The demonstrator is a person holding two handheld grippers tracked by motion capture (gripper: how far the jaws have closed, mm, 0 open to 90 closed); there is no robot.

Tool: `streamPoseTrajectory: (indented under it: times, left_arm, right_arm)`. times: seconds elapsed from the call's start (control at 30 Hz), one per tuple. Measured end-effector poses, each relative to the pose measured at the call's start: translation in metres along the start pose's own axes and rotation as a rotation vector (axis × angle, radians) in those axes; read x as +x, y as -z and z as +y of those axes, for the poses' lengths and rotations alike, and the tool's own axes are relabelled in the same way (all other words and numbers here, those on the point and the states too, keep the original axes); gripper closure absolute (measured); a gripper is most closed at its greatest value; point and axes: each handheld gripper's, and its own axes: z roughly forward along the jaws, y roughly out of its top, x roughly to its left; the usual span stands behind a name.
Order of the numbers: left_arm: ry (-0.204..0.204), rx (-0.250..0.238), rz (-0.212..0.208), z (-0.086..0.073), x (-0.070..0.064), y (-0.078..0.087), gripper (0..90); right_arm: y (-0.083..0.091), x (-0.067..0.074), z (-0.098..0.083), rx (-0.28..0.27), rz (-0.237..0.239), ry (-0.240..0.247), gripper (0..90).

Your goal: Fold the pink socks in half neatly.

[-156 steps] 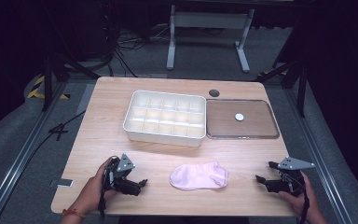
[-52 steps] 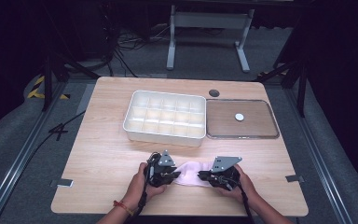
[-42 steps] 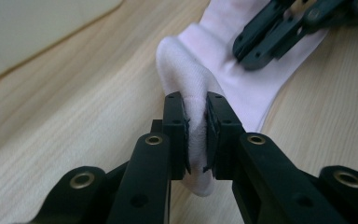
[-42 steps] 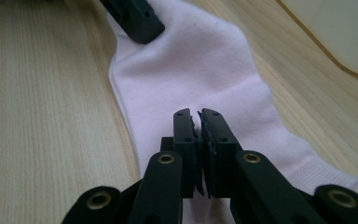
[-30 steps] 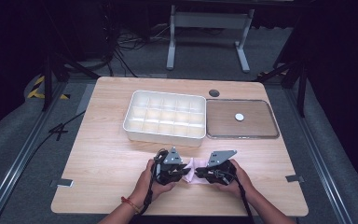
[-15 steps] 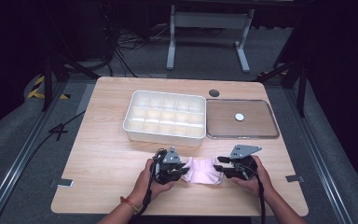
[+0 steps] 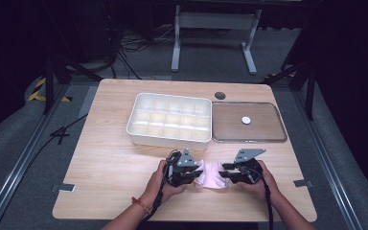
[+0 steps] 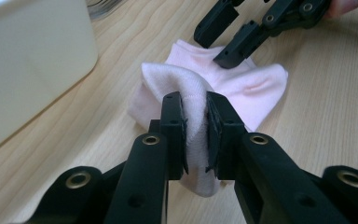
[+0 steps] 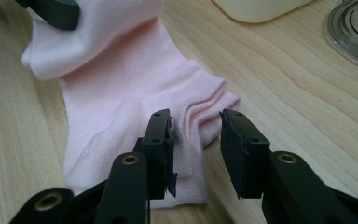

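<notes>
I've got the left tongs (image 8: 195, 126) clamped on a raised fold of the pink sock (image 8: 256, 88), the cloth pinched tight between both black pads and bulging up over them. My right tongs (image 9: 196, 140) sit at the sock's ribbed cuff with the jaws apart; they have just been easing a little closer, and the cuff edge lies between them, but the right-hand pad stands clear of the cloth, so nothing is gripped there. From above, the sock (image 7: 212, 175) lies on the bench (image 7: 105, 182) near its front edge, right between the left tongs (image 7: 196, 171) and the right tongs (image 7: 226, 172), my hands holding them from either side. Farther back, just beyond the sock, stands the white divided tray (image 7: 139, 136), its compartments in rows. Just beside it on the right lies a clear lid (image 7: 278, 136) flat on the bench, a small white disc (image 7: 245, 120) in its middle. Behind those, a dark round grommet (image 7: 220, 95) sits in the benchtop near the far edge.
</notes>
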Motion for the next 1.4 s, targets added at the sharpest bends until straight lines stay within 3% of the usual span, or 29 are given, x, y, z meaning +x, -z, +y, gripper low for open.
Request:
streamPoseTrajectory:
  times: [0.27, 0.53, 0.77, 1.03, 1.2, 1.3, 1.4]
  left_arm:
    - [-0.028, 0.027, 0.011, 0.009, -0.005, -0.015, 76.1]
    - [-0.03, 0.037, 0.015, 0.012, -0.007, -0.024, 77.9]
    - [-0.023, 0.003, -0.001, 0.018, -0.01, -0.028, 73.5]
    - [-0.004, -0.062, -0.017, 0.024, -0.007, -0.011, 66.1]
    - [0.0, -0.117, -0.017, 0.024, -0.002, 0.013, 67.0]
    - [-0.016, -0.109, -0.027, 0.018, 0.0, 0.02, 73.4]
    - [-0.037, -0.055, -0.045, 0.004, -0.001, 0.016, 77.8]
  right_arm:
    - [0.0, 0.0, 0.0, 0.001, 0.008, -0.001, 65.1]
    - [0.0, 0.0, 0.0, 0.0, 0.012, 0.002, 65.3]
    - [0.0, -0.001, 0.0, -0.001, 0.016, -0.001, 65.7]
    - [0.0, -0.001, -0.001, -0.003, 0.019, -0.006, 66.3]
    - [0.0, -0.001, -0.001, -0.004, 0.021, -0.009, 66.5]
    - [0.0, -0.001, -0.001, -0.005, 0.022, -0.009, 66.6]
    - [-0.001, -0.002, -0.002, -0.008, 0.025, -0.01, 66.7]
